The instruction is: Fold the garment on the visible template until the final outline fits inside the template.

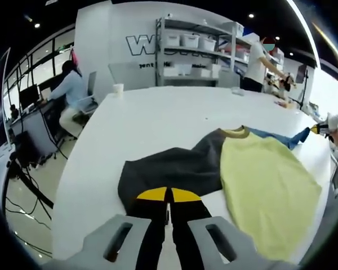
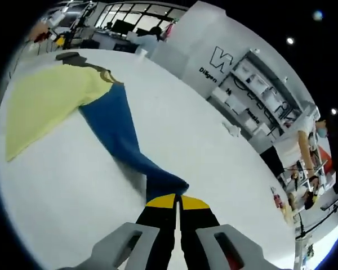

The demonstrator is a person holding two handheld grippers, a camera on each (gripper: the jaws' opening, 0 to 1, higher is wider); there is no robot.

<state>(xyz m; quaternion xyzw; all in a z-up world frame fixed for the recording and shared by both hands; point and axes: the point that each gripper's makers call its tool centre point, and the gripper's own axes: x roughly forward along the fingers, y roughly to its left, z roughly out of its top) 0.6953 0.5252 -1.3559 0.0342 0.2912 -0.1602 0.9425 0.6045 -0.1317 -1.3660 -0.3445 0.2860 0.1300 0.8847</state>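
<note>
I'm pinching the grey sleeve [image 1: 169, 171] with my left gripper [image 1: 169, 197], and my right gripper [image 2: 177, 201] is clamping the blue sleeve [image 2: 121, 132], garment [image 1: 265, 180] lying on the white table [image 1: 152, 121].

The white tabletop [image 1: 158, 124] lay bare and wide beyond the shirt [image 1: 259, 180], open to passage on every side. A cup [image 1: 118, 88] stood well apart at the far edge, and small clutter [image 2: 281, 202] sat near another edge. A person [image 1: 253, 64] stood by the shelves [image 1: 197, 50], off the tabletop.
</note>
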